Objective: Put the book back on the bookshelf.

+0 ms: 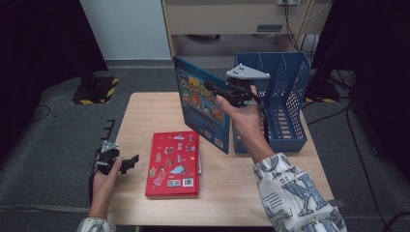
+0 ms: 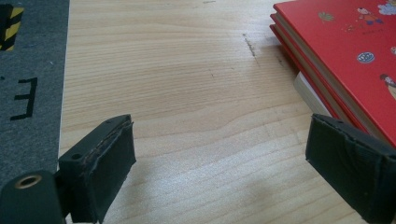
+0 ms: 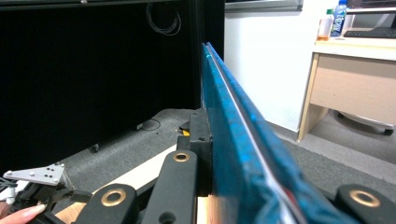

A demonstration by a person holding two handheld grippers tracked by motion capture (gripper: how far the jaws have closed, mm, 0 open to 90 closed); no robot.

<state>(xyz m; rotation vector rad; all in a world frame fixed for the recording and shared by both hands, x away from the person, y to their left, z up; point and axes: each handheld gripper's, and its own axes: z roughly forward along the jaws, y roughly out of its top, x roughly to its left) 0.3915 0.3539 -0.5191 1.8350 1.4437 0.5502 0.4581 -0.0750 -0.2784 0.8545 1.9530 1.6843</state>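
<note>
Right gripper (image 1: 223, 94) is clamped on the blue book (image 1: 202, 103), held upright in the air over the tabletop's far edge, just beside the blue file rack (image 1: 285, 99) at the far right corner. Hardcover, thin, stiff; probably light but it will lever on a one-edge pinch, so grip near mid-edge, as now. Glossy cover, could slip. Left gripper (image 1: 126, 163) hovers low at the left edge, jaws spread, nothing between them. Red books (image 1: 173, 163) lie stacked flat mid-table, near the front edge; take those by the spine side.
</note>
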